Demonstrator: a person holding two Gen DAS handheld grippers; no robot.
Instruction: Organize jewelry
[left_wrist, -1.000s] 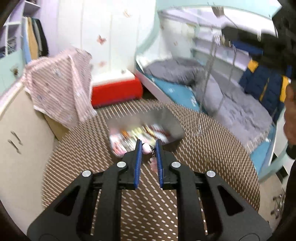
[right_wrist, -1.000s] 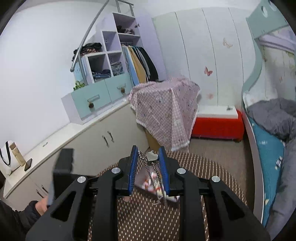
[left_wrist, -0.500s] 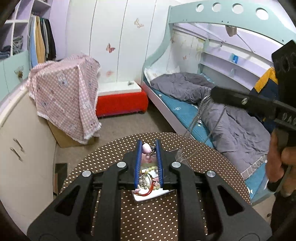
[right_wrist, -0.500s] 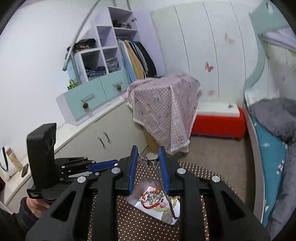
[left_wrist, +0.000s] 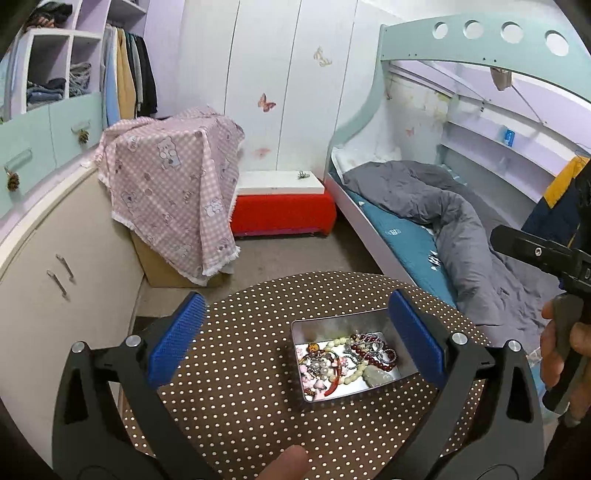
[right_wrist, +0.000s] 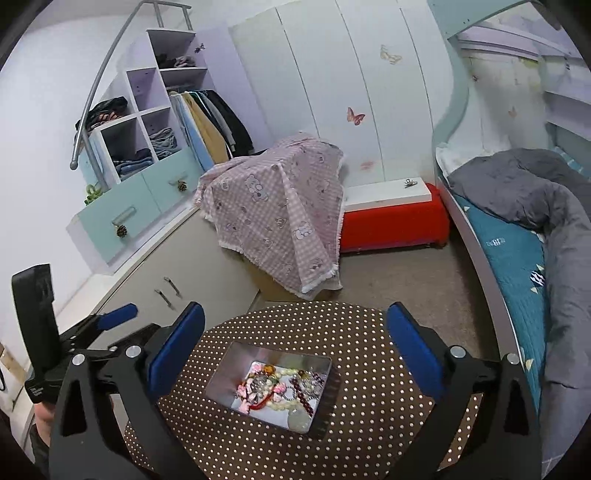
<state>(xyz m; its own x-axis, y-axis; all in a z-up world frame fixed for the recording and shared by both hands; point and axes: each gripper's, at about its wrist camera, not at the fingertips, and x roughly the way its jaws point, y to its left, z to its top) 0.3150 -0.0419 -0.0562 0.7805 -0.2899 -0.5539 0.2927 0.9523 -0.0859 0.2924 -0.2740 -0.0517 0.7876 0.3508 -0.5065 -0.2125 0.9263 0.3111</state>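
An open metal tin (left_wrist: 332, 322) sits on a round table with a brown dotted cloth (left_wrist: 240, 369). It holds a tangle of jewelry (left_wrist: 347, 358): bead strands, pearls, pink charms, a red cord. My left gripper (left_wrist: 295, 306) hovers over the tin's near side, its jaws opening wide with nothing between them. In the right wrist view the same tin (right_wrist: 236, 363) and jewelry (right_wrist: 284, 391) lie below my right gripper (right_wrist: 295, 314), whose jaws are also opening and hold nothing. The left gripper (right_wrist: 122, 321) shows at the left edge there.
A hand (left_wrist: 565, 350) holds the right tool at the right. A fingertip (left_wrist: 288, 461) pokes in at the bottom. Beyond the table stand a cloth-draped box (left_wrist: 173, 192), a red bench (left_wrist: 280, 210), a cabinet (left_wrist: 66, 295) and a bed (left_wrist: 424, 221).
Both grippers went from shut to wide open. The pink charm has left the left jaws and the silver chain has left the right jaws. The tin now shows sharp below both.
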